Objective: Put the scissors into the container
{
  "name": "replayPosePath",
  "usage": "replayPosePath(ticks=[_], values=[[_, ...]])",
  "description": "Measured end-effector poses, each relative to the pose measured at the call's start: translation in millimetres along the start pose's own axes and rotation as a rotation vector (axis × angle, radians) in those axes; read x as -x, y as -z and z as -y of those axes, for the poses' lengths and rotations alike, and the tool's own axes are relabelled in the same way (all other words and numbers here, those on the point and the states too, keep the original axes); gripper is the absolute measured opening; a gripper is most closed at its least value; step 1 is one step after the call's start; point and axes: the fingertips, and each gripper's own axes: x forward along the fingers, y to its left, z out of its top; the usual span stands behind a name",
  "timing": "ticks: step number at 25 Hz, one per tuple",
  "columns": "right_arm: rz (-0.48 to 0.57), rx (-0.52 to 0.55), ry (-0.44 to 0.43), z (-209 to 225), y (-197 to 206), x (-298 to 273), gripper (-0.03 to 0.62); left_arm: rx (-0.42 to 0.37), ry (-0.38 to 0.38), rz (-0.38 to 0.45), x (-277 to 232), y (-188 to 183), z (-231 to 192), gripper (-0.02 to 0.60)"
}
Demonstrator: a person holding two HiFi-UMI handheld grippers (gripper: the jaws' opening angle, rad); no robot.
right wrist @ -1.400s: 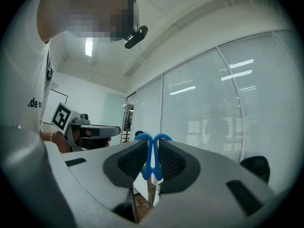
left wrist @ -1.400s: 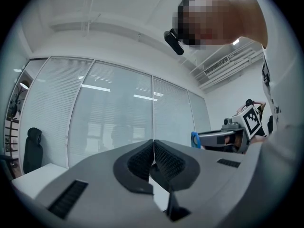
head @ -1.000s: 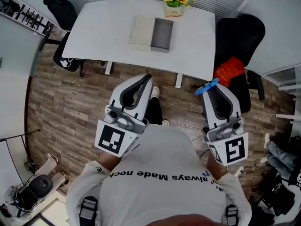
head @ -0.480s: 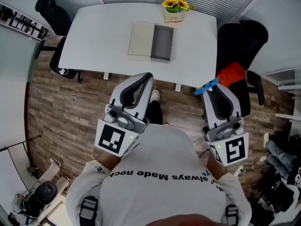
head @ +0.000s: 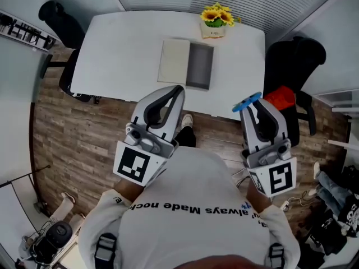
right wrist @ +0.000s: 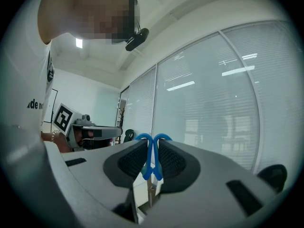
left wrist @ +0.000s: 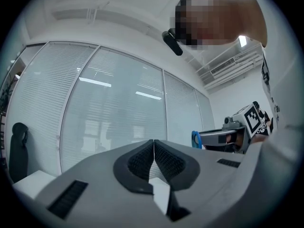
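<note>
Blue-handled scissors point(head: 247, 103) stick out of my right gripper point(head: 251, 103), which is shut on them; in the right gripper view the blue handles point(right wrist: 152, 156) sit pinched between the jaws of the right gripper point(right wrist: 152, 151). My left gripper point(head: 175, 89) is shut with nothing in it, its pads pressed together in the left gripper view point(left wrist: 154, 151). The container point(head: 199, 66), a grey open box with its beige lid point(head: 173, 61) lying beside it, rests on the white table point(head: 112, 49) ahead of both grippers. Both grippers are held near the person's chest, short of the table.
A pot of yellow flowers point(head: 216, 21) stands at the table's far edge behind the container. Black chairs stand at the left point(head: 59, 21) and right point(head: 291, 66); something red point(head: 280, 98) lies on the right chair. Wood floor lies between me and the table.
The table and container have shifted nearer and lower in the head view as the person steps forward. Both grippers keep their pose and grip.
</note>
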Motion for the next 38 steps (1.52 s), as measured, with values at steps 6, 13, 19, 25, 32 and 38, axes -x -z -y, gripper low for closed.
replayPosePath(ticks=[6,13,19,25,32,38], values=[[0.003,-0.001,-0.006,16,0,-43,0.081,0.001,0.002,0.001,-26,4,-36,0.020],[-0.004,0.006,-0.011,31,-1,-83,0.081,0.009,0.007,-0.001,-52,10,-69,0.020],[-0.004,0.012,-0.003,40,0,-108,0.081,0.014,0.021,0.000,-70,16,-91,0.020],[-0.013,0.010,0.009,46,3,-122,0.081,0.018,0.042,-0.001,-82,22,-102,0.020],[-0.015,-0.001,0.017,45,12,-127,0.080,0.027,0.047,-0.017,-81,33,-107,0.020],[-0.018,-0.013,0.025,46,14,-132,0.080,0.051,0.072,-0.036,-86,40,-109,0.020]])
